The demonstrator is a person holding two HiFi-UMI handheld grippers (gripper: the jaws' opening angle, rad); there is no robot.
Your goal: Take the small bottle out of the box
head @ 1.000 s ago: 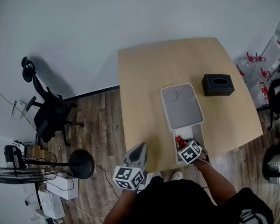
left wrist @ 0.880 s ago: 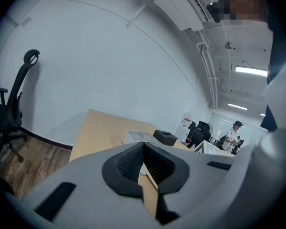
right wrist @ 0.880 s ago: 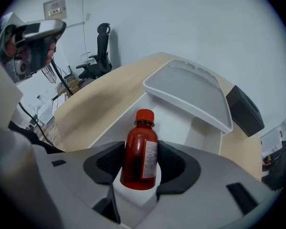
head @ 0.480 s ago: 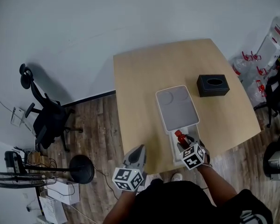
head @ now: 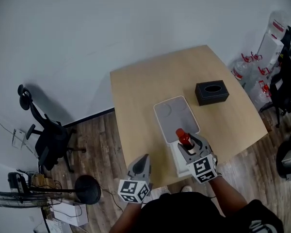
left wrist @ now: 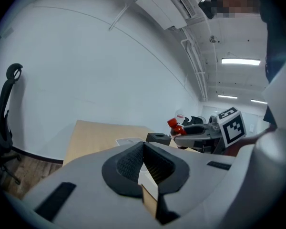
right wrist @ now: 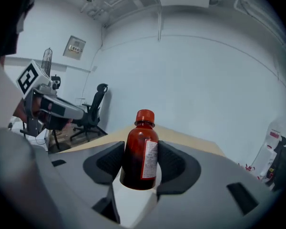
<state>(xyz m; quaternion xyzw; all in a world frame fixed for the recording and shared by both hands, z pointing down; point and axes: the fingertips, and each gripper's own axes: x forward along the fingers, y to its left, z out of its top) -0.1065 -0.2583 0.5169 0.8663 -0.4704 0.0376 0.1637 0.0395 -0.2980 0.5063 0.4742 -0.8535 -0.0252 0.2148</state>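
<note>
Small bottle in right claw, white label in right gripper view

The right gripper extends forward from the right forearm, with its jaws partly apart and both pads pressed on the upright small bottle. The left gripper sits close to the body, jaws fully together with nothing between them.
</note>
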